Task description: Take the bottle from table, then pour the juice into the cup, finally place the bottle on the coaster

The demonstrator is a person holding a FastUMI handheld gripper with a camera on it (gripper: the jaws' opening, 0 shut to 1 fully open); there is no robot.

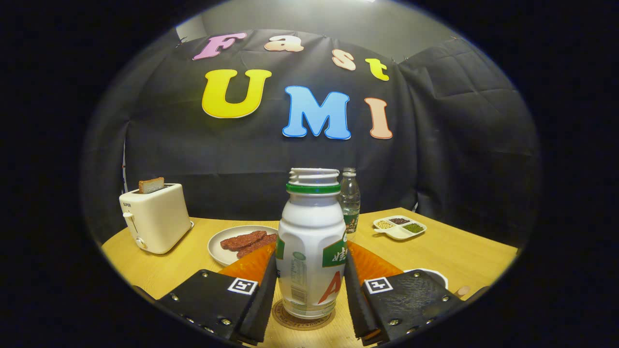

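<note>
A white juice bottle (310, 251) with a green neck ring and no cap stands upright on a round brown coaster (303, 320) on the wooden table (464, 251). My gripper (310, 263) has one finger on each side of the bottle's body, and both press against it. The white rim of the cup (432, 272) peeks out just behind the right finger; most of the cup is hidden.
Beyond the fingers on the left stand a cream toaster (155, 217) with a toast slice in it and a white plate (232, 244) of reddish meat strips. A clear water bottle (349, 200) stands right behind the juice bottle. A divided dish (399, 227) of grains lies toward the back right.
</note>
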